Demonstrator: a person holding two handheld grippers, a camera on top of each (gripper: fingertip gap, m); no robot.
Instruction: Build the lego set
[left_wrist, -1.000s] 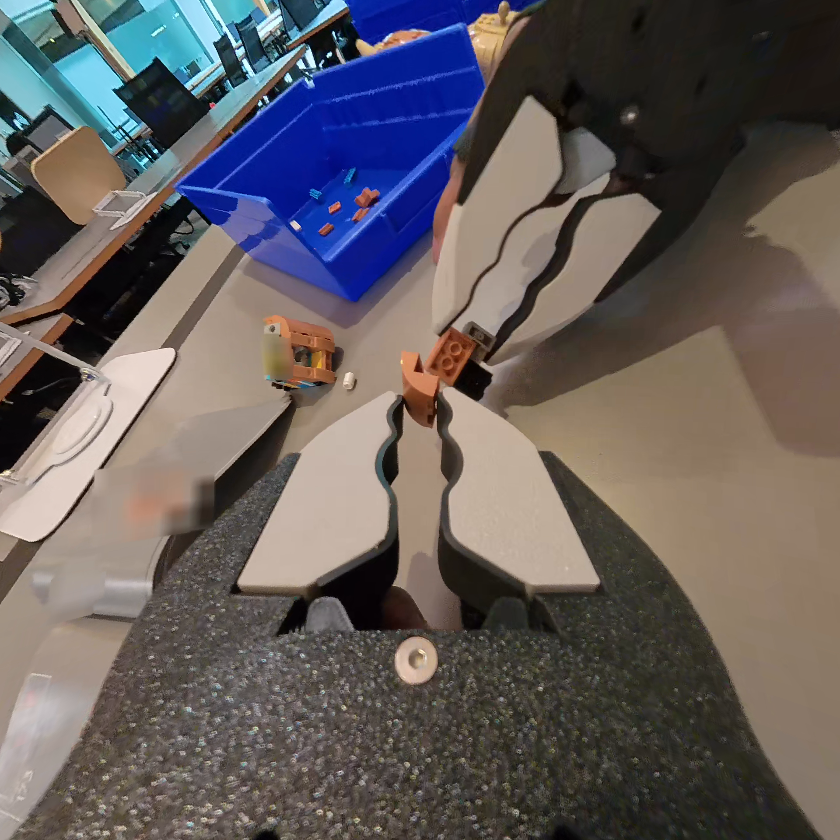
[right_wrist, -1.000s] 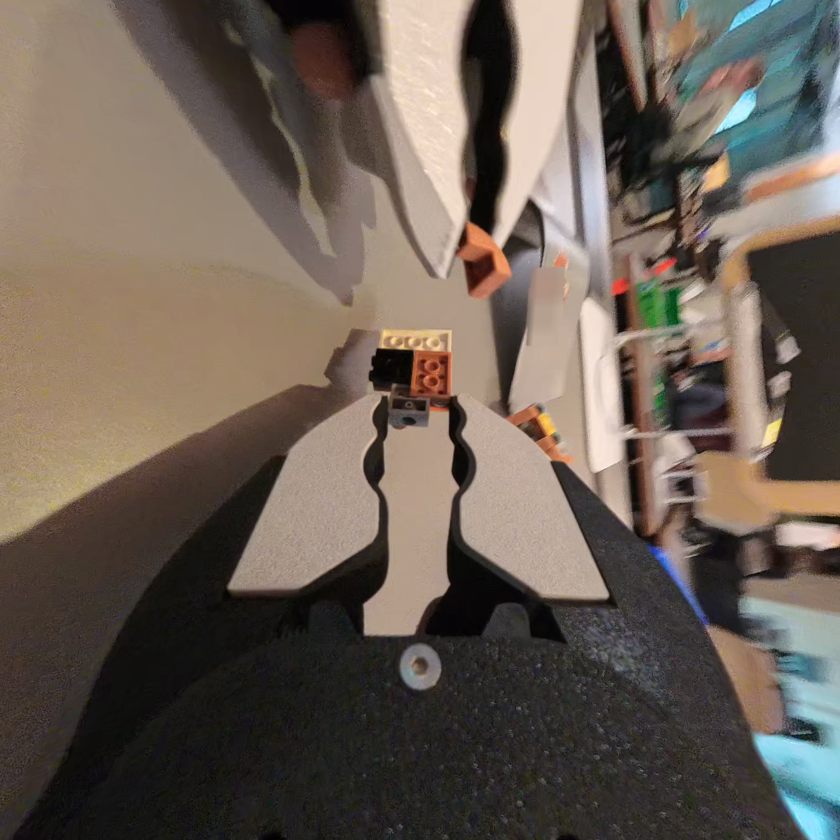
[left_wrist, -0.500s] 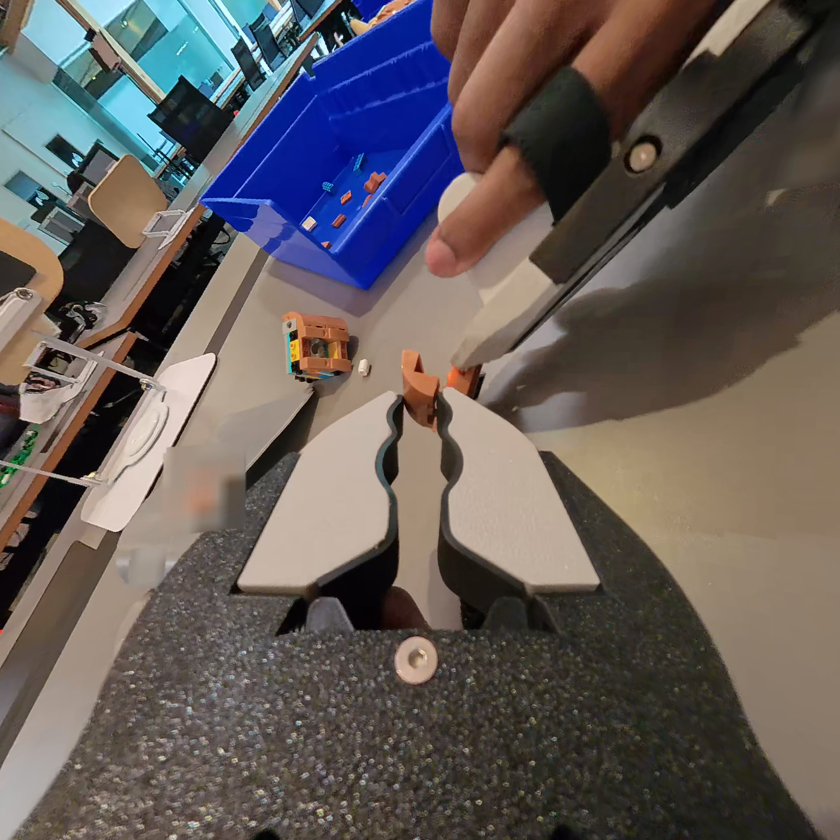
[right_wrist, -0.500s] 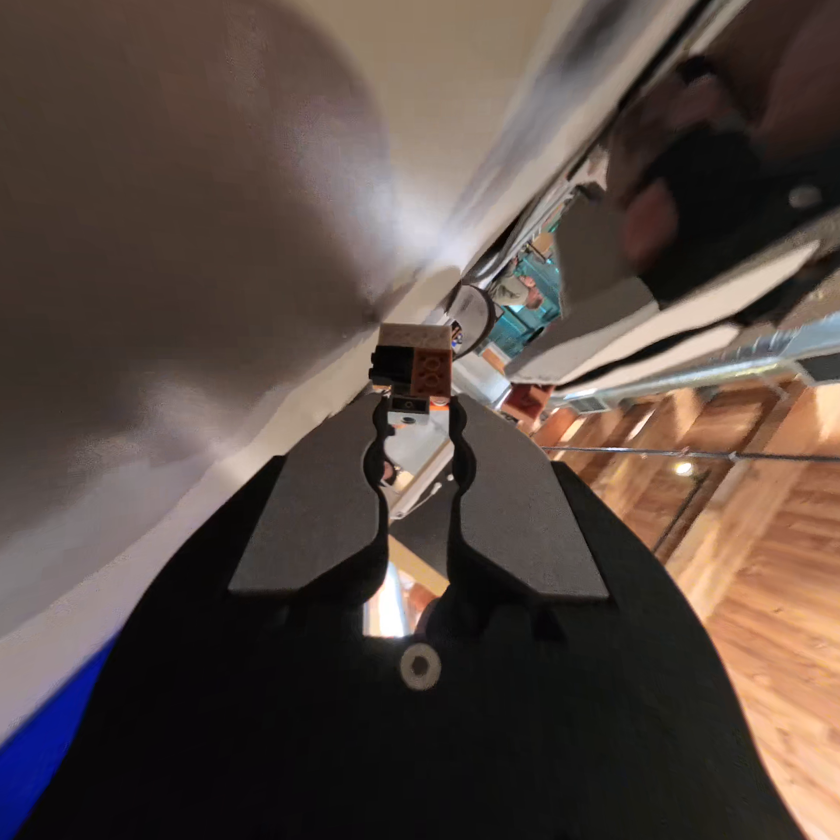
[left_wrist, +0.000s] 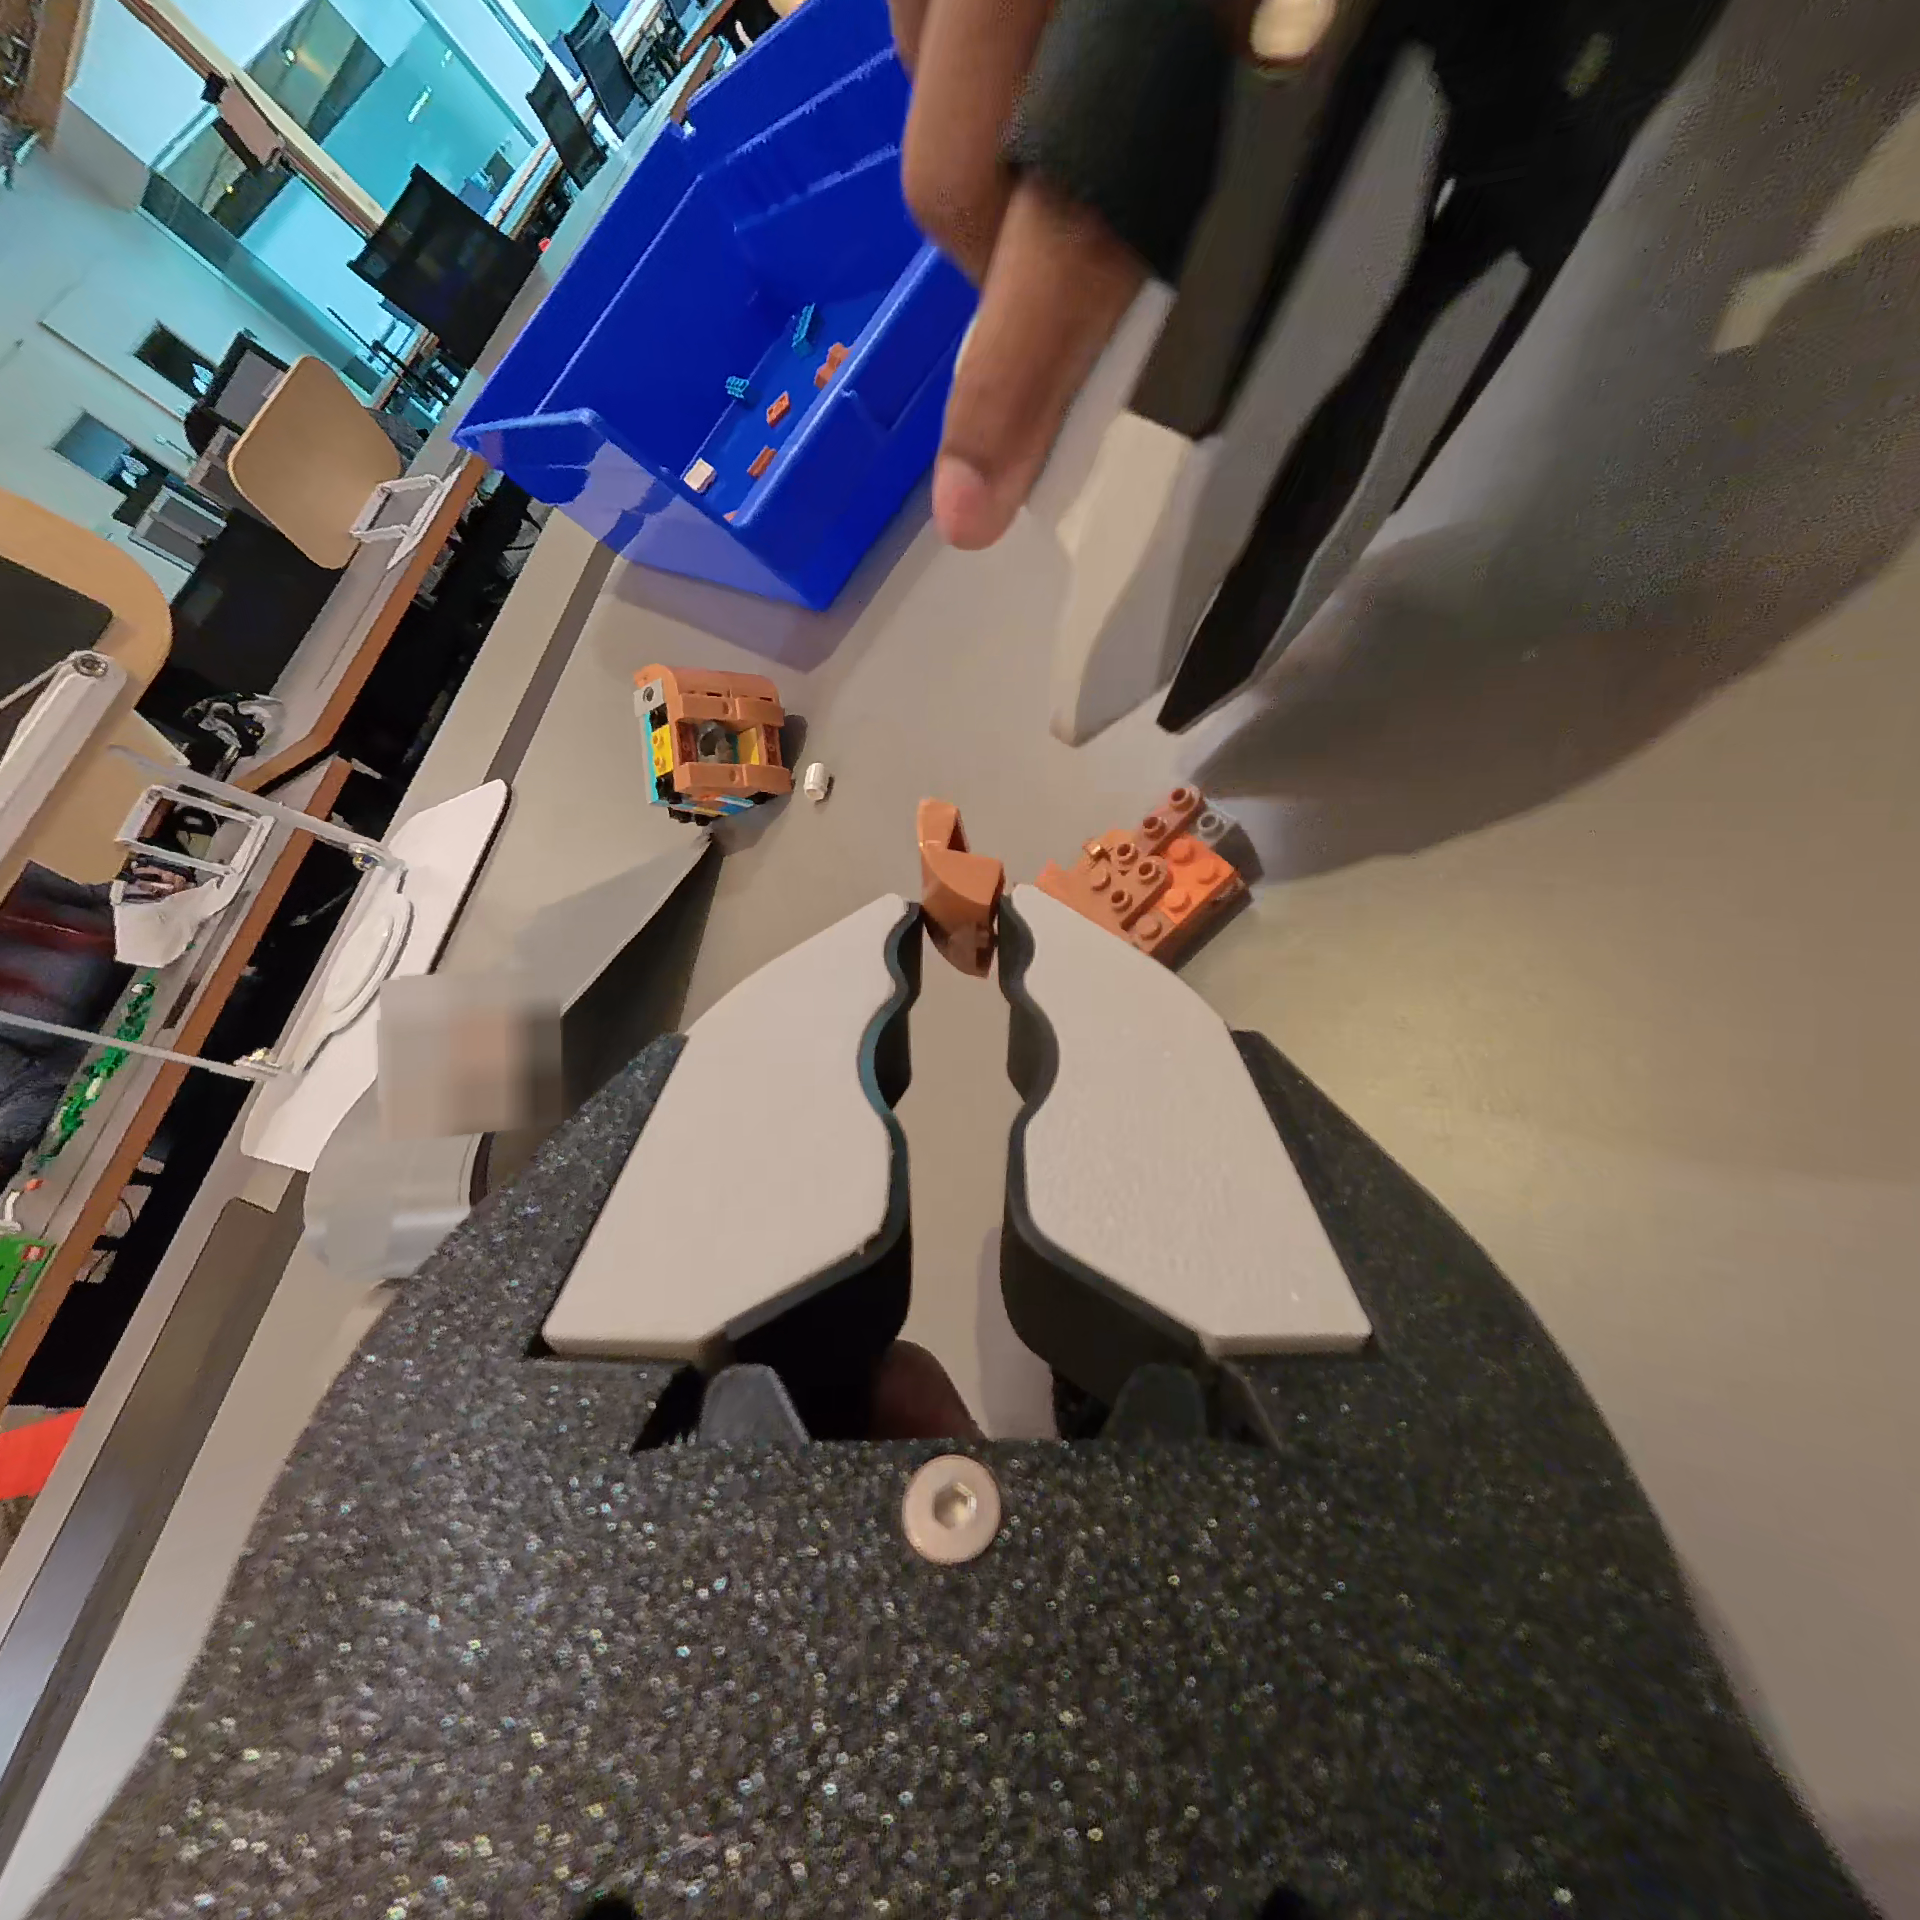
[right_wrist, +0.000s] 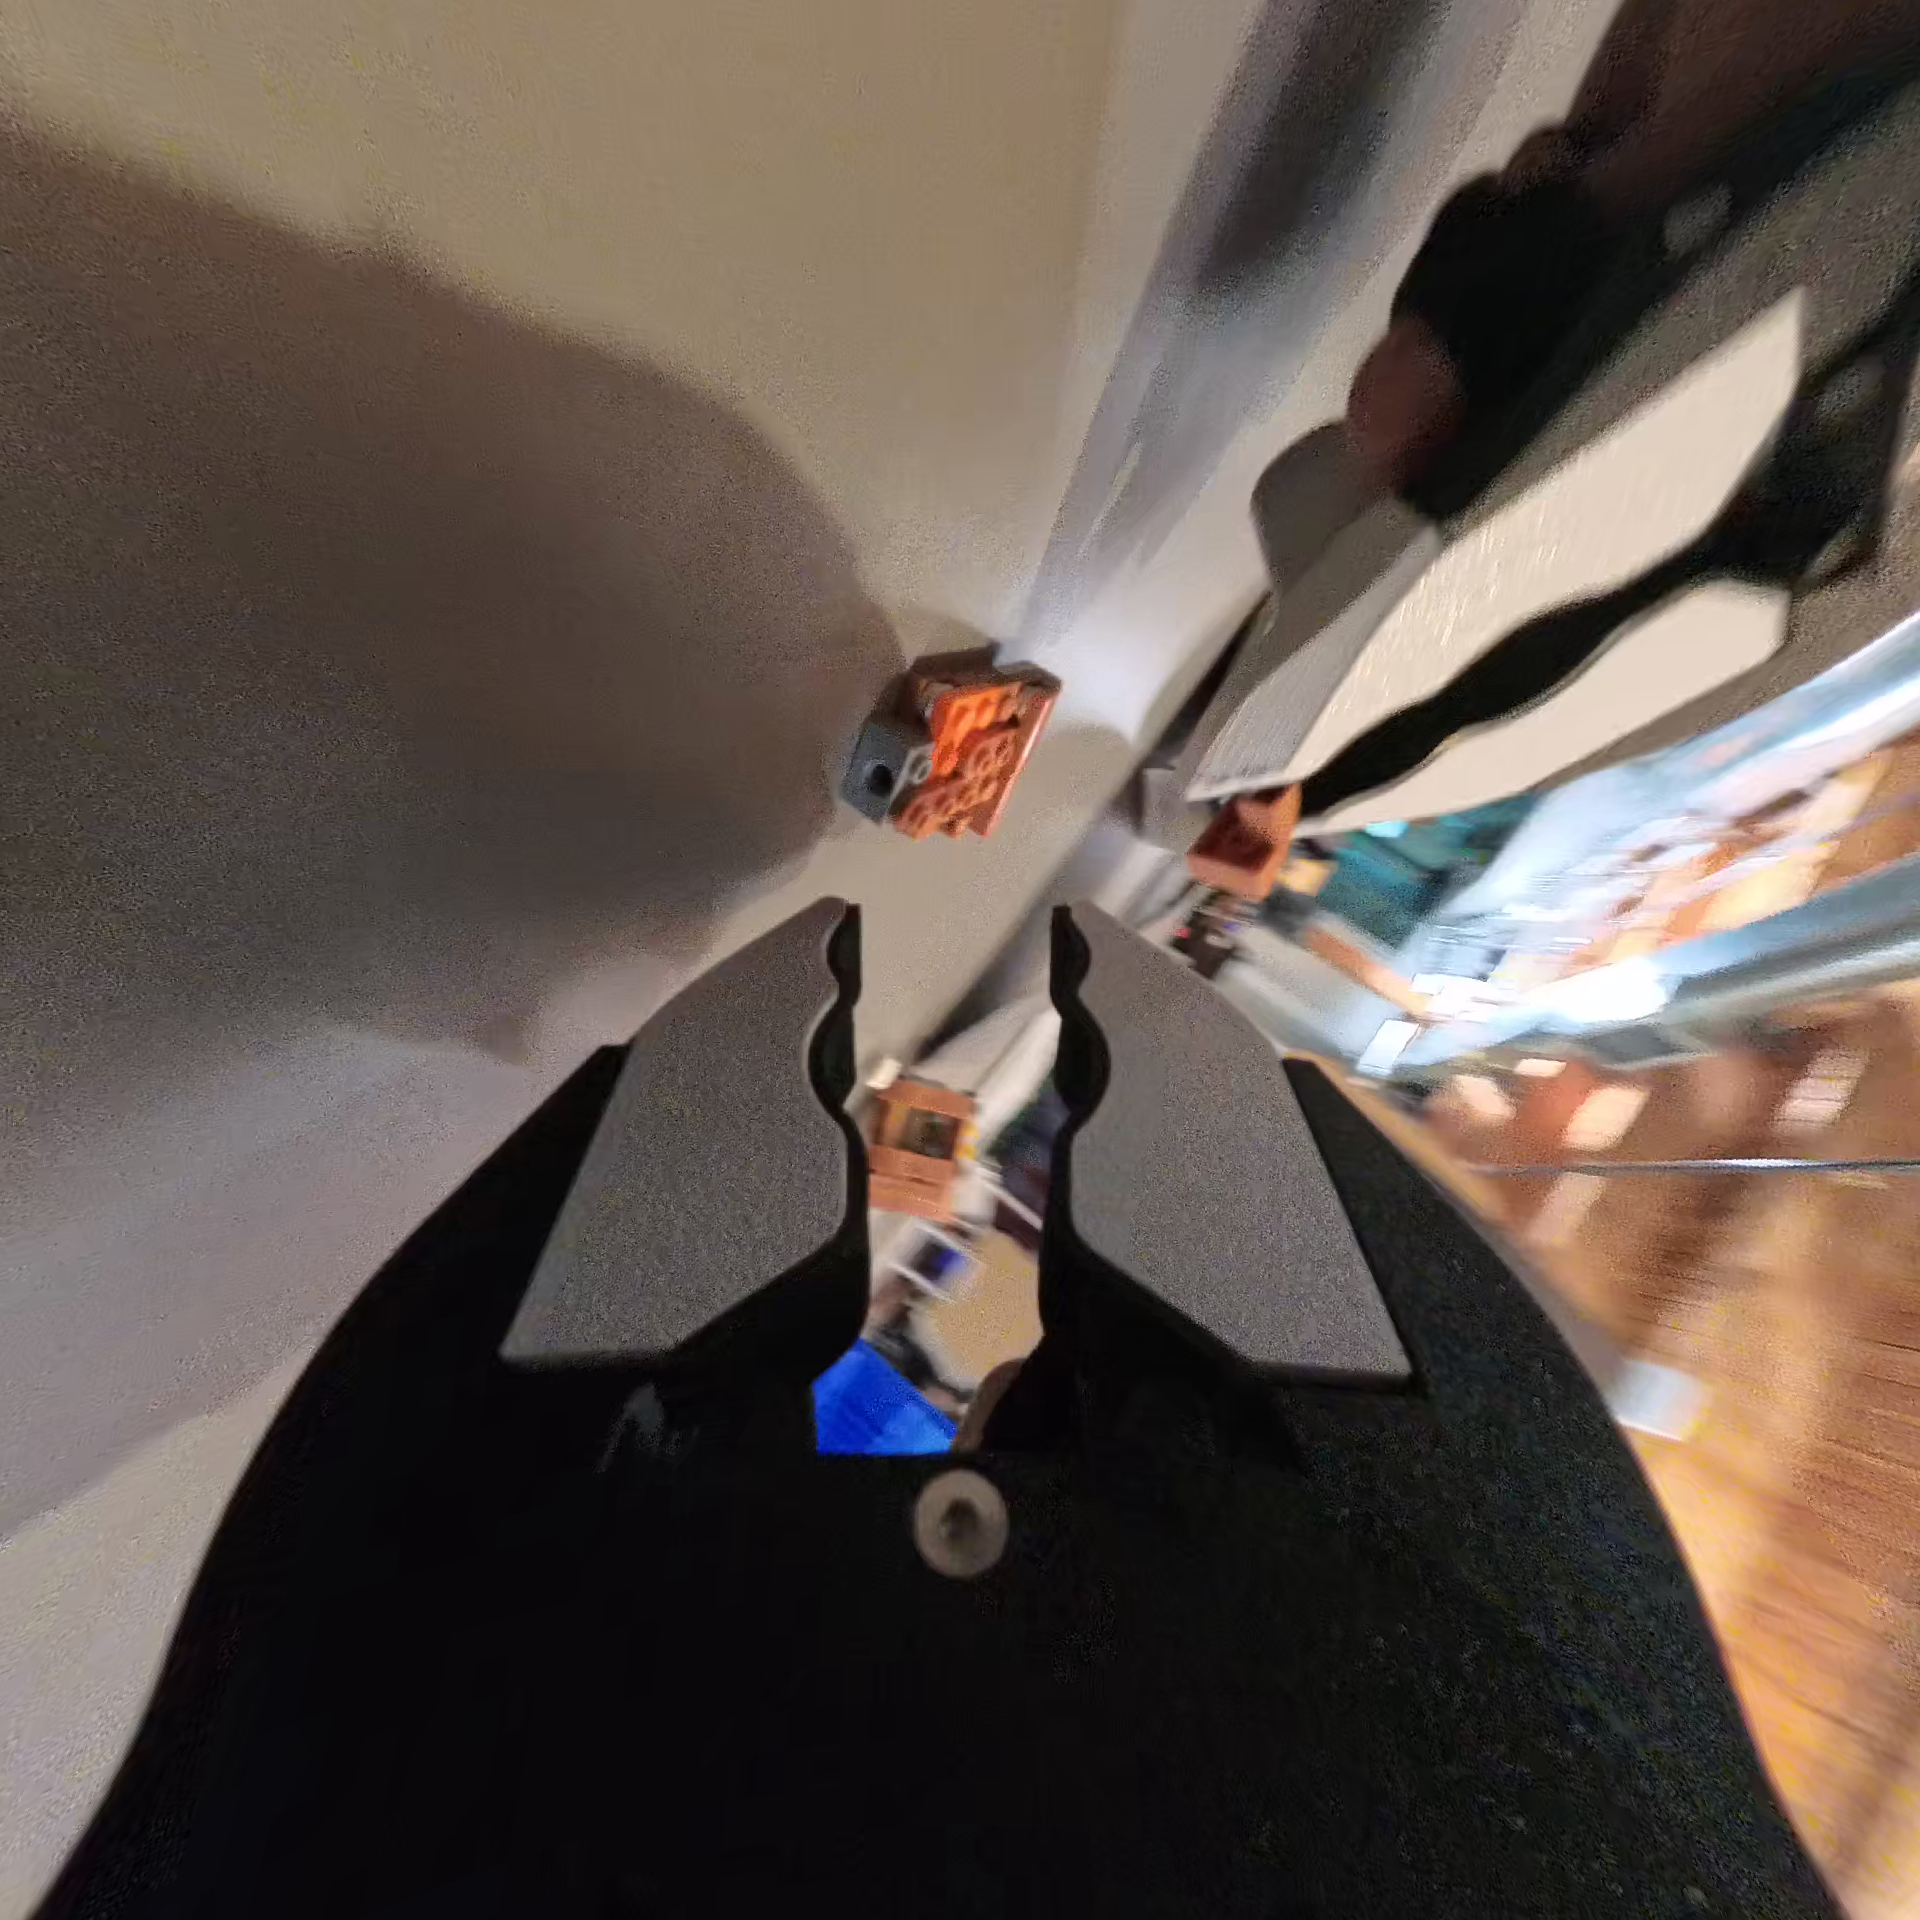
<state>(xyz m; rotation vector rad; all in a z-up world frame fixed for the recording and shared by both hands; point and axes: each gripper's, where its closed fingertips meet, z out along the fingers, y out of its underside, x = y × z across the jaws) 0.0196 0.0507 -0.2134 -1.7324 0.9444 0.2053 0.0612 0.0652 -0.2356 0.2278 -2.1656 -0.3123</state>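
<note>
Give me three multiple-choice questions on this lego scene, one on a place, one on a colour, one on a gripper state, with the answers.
1. Where does the small orange and grey brick assembly lie?
A. in the bin
B. on the grey table
C. in a gripper

2. What colour is the plastic parts bin?
A. blue
B. red
C. green

3. What does the left gripper hold?
A. nothing
B. a white stud
C. a brown curved lego piece

Answers: B, it rests on the tabletop; A, its walls are blue; C, the fingertips pinch it.

Grey table (left_wrist: 1558, 1039); beyond, wooden desks (left_wrist: 343, 665), chairs (left_wrist: 312, 457), perhaps glass partitions (left_wrist: 208, 135).
</note>
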